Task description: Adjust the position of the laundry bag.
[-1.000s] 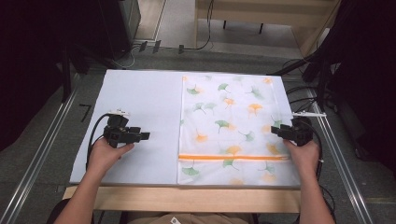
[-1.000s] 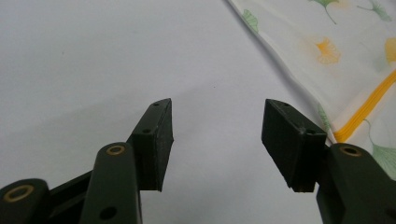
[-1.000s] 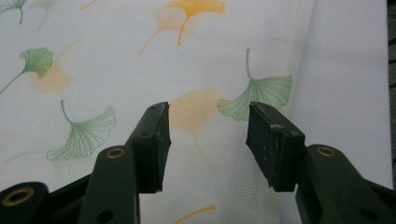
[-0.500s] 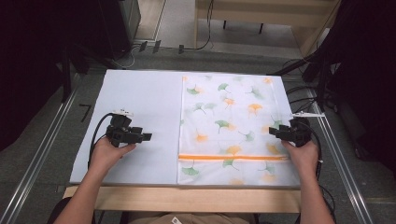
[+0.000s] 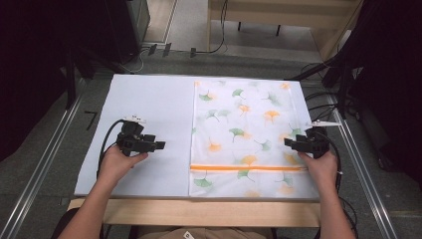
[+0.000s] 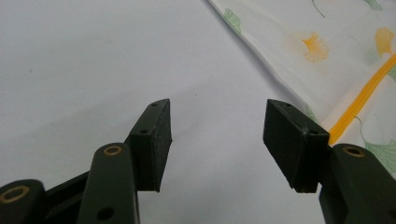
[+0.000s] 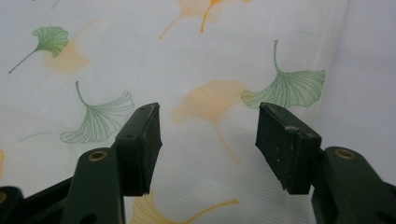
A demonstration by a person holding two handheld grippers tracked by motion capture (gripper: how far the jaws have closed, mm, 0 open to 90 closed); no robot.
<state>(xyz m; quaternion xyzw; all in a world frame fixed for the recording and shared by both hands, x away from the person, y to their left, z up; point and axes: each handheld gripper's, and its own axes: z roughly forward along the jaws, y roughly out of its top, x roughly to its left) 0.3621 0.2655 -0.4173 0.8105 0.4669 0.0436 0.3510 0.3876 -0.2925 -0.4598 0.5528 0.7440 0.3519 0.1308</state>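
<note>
A white cloth printed with green and orange ginkgo leaves (image 5: 246,132) lies flat on the right half of the white table cover (image 5: 149,104); an orange stripe (image 5: 246,168) crosses it near the front. My left gripper (image 5: 160,145) is open over the bare cover, a short way left of the cloth's edge (image 6: 280,79). At the cloth's right edge my right gripper (image 5: 287,142) is open, pointing left over the printed fabric (image 7: 210,102). Nothing sits between either pair of jaws.
The table's wooden front edge (image 5: 209,211) runs along the bottom. Metal rails (image 5: 45,169) flank the table on both sides. Cables (image 5: 318,107) lie off the right side, and dark equipment stands beyond the far edge.
My left gripper has shifted slightly toward the front. The right gripper and the cloth look unmoved.
</note>
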